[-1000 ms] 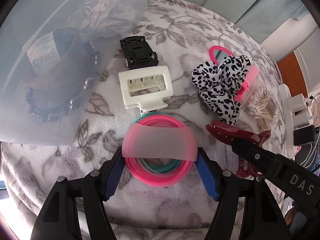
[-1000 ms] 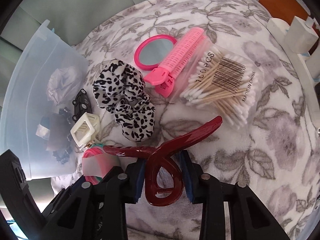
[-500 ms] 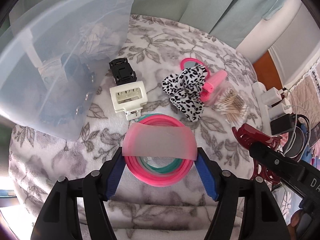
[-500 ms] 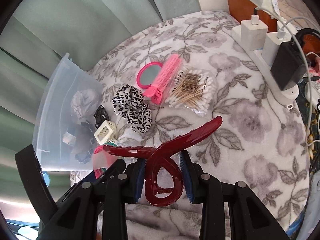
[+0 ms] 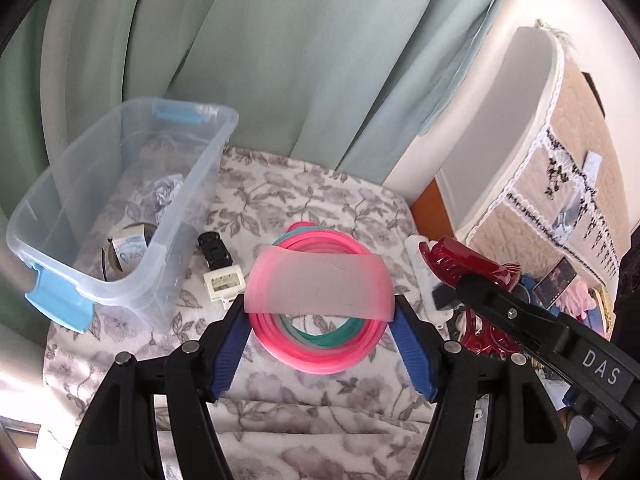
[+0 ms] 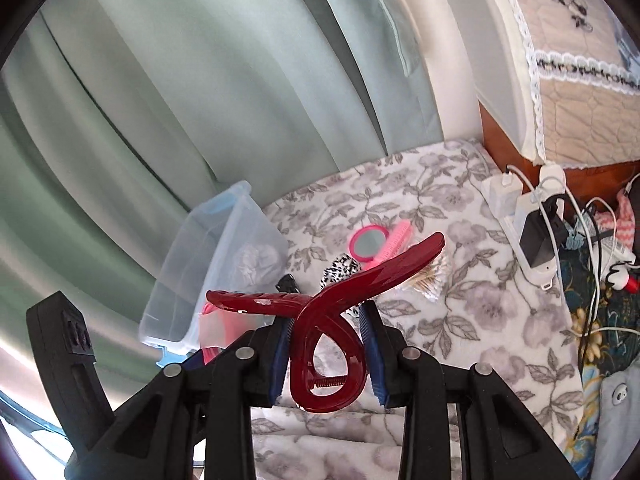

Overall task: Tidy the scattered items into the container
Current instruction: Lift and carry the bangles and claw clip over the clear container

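Holding two items clear of the floral blanket [image 5: 280,392], one per gripper. Your left gripper [image 5: 320,320] is clamped on a bundle of pink and teal hair bands [image 5: 320,340]; a frosted band wraps across the bundle's top, and the blue pads [image 5: 230,344] press on its two sides. Ahead and to the left of those fingers sits the clear plastic bin [image 5: 176,264] with blue latches, open at the top; it already contains a roll with a printed label [image 5: 128,252] and a crumpled whitish item [image 5: 164,196]. Between bin and bundle, on the blanket, lie a black hair clip [image 5: 214,248] and, just nearer you, a cream hair clip [image 5: 224,286]; whether the two touch, you cannot tell.

Your right gripper [image 6: 326,356] is closed narrow on a dark red claw clip [image 6: 320,320], gripped at its looped spring end, with the long prongs pointing up and away. In the left wrist view that gripper and its clip show at the right of the bundle, near it but apart. Ahead of the right fingers on the blanket: a pink round mirror [image 6: 366,242], a pink comb [image 6: 396,242] just beside it, a leopard-print scrunchie [image 6: 340,274], and a bag of cotton swabs [image 6: 432,280] partly hidden behind the red prong. The bin is ahead to the left. A white power strip [image 6: 520,208] with chargers lies far right.
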The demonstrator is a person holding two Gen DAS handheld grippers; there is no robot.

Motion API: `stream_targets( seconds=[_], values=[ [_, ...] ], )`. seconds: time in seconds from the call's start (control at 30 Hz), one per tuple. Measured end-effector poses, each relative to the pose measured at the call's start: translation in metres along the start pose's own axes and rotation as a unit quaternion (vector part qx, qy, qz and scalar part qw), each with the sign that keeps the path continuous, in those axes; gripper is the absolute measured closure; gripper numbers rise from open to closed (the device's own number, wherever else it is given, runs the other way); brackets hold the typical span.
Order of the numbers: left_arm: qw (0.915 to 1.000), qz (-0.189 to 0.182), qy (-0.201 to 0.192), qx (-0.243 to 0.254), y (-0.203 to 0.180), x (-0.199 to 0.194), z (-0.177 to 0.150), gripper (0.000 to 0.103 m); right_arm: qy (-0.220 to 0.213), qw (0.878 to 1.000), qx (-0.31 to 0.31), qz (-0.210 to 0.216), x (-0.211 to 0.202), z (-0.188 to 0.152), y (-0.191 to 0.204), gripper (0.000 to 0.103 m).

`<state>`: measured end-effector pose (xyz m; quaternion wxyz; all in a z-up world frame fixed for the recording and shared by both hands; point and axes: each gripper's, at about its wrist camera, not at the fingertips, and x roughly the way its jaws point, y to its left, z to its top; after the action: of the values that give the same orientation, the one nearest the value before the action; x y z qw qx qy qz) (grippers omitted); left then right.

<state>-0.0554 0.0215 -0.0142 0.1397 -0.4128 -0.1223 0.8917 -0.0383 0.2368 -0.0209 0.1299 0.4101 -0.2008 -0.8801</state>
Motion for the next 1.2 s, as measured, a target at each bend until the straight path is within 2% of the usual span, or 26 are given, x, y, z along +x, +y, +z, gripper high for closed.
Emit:
stream_targets(
  seconds=[0.27,0.47,0.77,1.2],
  values=[
    [0.9976,-0.014,-0.067,-0.003,0.008,-0.056,0.018,0.032,-0.063,0.997,-0.034,0.023,-0.047,0.008,0.039,0.067],
    [0.9949,-0.005,-0.098,-0.022,0.031,-0.081,0.028,0.032,-0.081,0.994,-0.057,0.037,-0.059,0.010,0.069,0.067],
    [0.9894,0.013,-0.130,-0.062,0.076,-0.106,0.034,0.032,-0.080,0.991,-0.096,0.055,-0.052,0.012,0.114,0.067],
    [0.9836,0.032,-0.144,-0.103,0.134,-0.112,0.038,0.032,-0.053,0.986,-0.145,0.065,-0.016,0.010,0.168,0.067]
  ],
)
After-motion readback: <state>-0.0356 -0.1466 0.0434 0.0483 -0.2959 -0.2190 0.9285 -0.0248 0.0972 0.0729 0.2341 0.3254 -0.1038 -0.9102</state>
